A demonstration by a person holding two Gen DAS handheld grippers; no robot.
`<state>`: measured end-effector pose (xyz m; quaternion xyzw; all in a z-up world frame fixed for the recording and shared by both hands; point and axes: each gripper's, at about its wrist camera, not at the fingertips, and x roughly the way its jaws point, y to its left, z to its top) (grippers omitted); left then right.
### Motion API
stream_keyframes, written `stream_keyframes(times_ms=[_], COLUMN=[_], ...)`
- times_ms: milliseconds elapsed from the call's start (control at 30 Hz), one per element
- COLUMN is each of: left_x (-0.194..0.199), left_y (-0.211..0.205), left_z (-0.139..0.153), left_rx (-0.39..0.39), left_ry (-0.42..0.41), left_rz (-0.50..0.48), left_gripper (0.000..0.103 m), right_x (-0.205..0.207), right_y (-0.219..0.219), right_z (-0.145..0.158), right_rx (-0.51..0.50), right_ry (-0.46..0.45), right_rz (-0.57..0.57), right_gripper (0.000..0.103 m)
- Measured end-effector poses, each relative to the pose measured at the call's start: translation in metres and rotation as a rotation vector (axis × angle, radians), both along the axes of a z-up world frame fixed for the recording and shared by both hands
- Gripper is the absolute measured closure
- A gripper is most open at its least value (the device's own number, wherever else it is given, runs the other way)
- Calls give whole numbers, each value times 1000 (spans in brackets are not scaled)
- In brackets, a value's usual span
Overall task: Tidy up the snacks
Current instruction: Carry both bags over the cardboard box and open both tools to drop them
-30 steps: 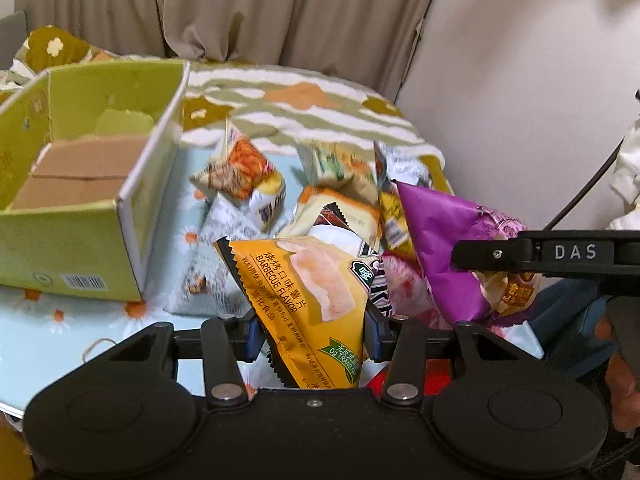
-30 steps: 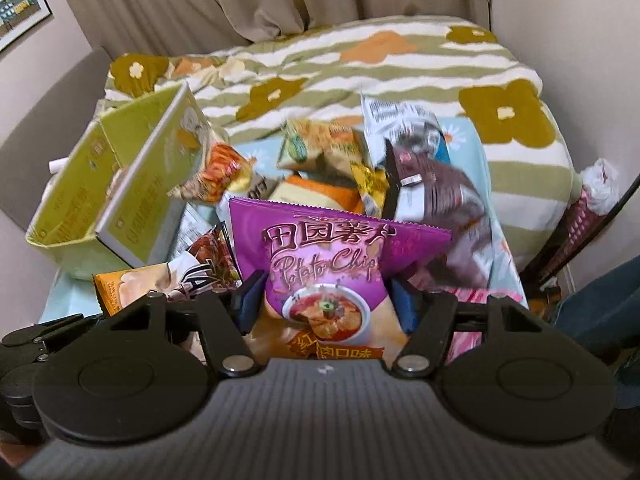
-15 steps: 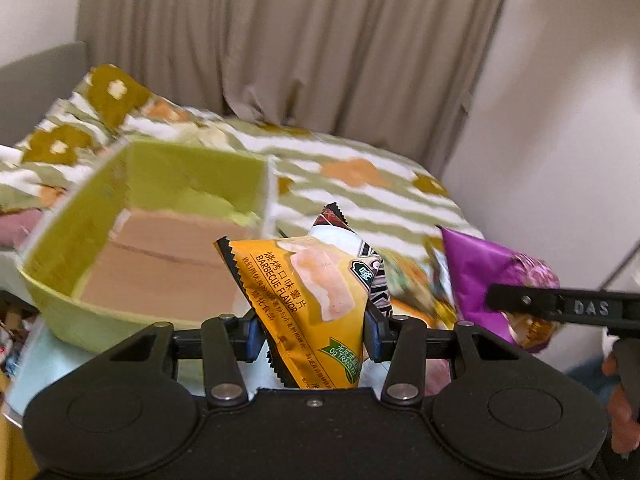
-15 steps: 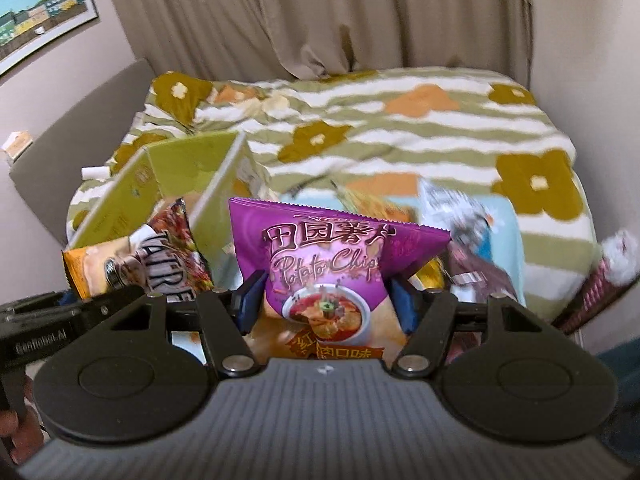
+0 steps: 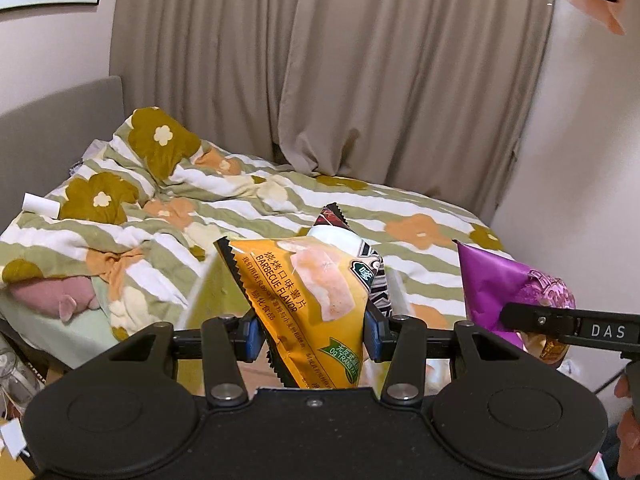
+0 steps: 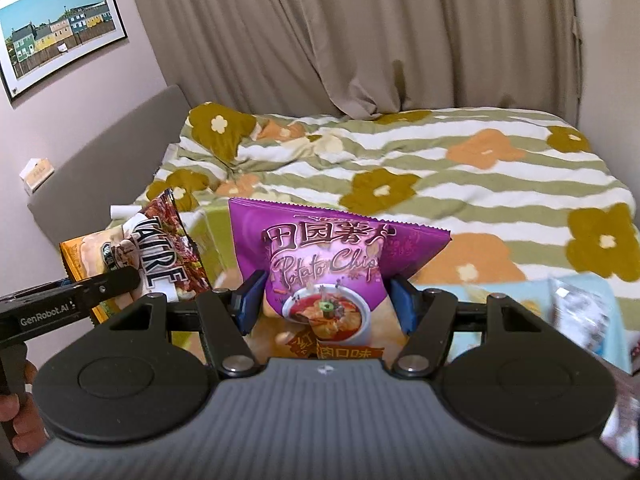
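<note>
Left tool: your jaws pinch the yellow barbecue chip bag, centre frame.
Right tool: you clamp the purple potato chip bag above the striped bed.

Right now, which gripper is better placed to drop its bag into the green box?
Probably left: the left gripper holds the orange barbecue bag directly over the green box; the right gripper sits further right.

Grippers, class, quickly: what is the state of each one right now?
Left gripper: closed on the yellow barbecue-flavour crisp packet, a second packet behind it.
Right gripper: closed on the purple potato chip bag.
</note>
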<state>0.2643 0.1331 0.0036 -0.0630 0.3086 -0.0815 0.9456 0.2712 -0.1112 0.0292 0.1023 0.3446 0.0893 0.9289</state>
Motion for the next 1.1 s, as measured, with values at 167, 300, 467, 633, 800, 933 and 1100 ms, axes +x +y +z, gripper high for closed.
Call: stream_keyframes(times_ms=[167, 300, 467, 633, 800, 933, 1100], left_x=[52, 91, 122, 136, 114, 94, 77], left_y=[24, 28, 26, 27, 30, 35, 41], left_z=[-17, -47, -77, -93, -74, -59, -49], left_rx=[24, 40, 44, 38, 74, 114, 126], left_ry=[58, 124, 185, 241, 164, 134, 96], left_rz=[-26, -57, -78, -83, -50, -27, -5], left_gripper=[52, 52, 52, 33, 0, 0, 0], right_x=[49, 82, 104, 116, 118, 120, 122], right_y=[45, 72, 90, 94, 93, 93, 94], right_z=[-14, -34, -54, -64, -68, -67, -67], right_rx=[-9, -43, -93, -115, -120, -119, -97], right_ry=[34, 70, 108, 127, 134, 139, 159], right_rz=[-39, -76, -95, -82, -50, -23, -8], right_gripper=[24, 24, 24, 24, 24, 24, 23])
